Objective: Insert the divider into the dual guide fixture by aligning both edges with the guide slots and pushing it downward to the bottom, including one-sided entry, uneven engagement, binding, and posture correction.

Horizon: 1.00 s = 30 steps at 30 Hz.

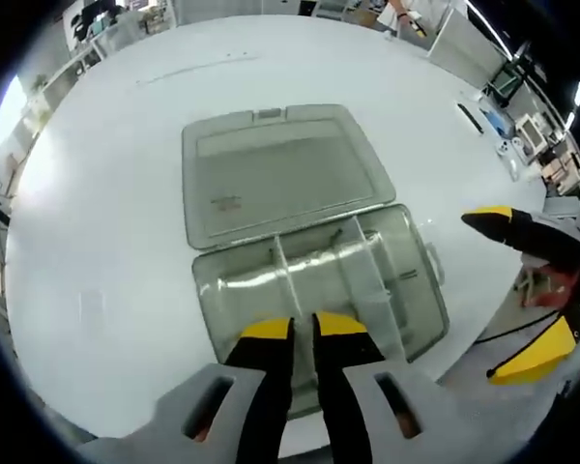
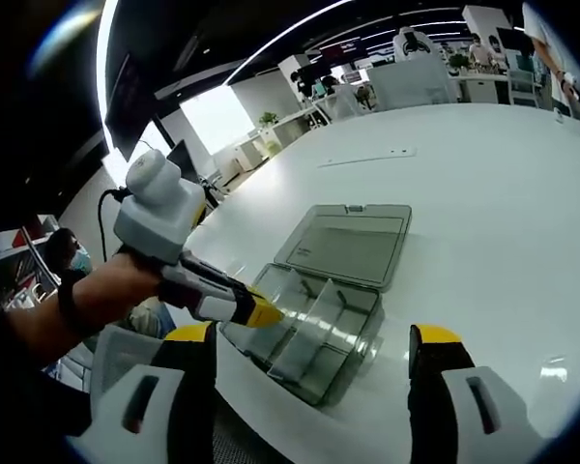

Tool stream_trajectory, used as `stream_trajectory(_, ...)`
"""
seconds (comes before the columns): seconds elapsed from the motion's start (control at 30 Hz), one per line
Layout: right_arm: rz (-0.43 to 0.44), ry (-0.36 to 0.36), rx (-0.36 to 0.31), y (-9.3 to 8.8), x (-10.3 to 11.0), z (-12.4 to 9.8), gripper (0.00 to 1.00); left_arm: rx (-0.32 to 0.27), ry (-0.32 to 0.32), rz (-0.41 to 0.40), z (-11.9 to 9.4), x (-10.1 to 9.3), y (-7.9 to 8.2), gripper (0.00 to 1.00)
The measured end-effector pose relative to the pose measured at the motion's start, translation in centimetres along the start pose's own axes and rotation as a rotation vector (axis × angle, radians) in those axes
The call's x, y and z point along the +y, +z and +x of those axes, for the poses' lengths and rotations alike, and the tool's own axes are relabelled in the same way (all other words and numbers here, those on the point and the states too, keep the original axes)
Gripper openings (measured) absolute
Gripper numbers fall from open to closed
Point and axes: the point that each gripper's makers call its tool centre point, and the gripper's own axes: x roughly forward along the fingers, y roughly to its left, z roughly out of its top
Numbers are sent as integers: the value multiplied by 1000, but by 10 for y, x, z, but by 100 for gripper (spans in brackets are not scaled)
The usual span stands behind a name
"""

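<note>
The clear compartment box (image 1: 319,280) lies lid-open on the white surface (image 1: 106,222), dividers (image 1: 282,266) apparently seated. The left tongs (image 1: 304,329), nearly closed, sit at its near wall, grip unclear; the right tongs (image 2: 314,348) hang open nearby. Any final push-down or checking remains.

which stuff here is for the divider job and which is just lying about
For the job:
clear box
its open lid
dividers inside
left gripper
right gripper

Just lying about:
table
desks and shelves behind
</note>
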Motion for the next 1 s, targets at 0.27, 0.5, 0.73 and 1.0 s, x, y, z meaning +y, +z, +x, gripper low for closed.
stream_trajectory(0.27,-3,-15,-6,2,-3,-5,80,-16,-33,79,1,-6,-10,13)
stream_trajectory(0.5,-4,-23,-9,1,-2,-7,80,-71,-82,70,-2,-12,-12,25)
stream_trajectory(0.73,-17,-19,-8,1,6,-8,80,-131,-95,119,-7,-12,-5,36)
stream_trajectory(1.0,-40,-18,-8,3,10,-10,80,-177,-115,155,-17,-15,-3,44)
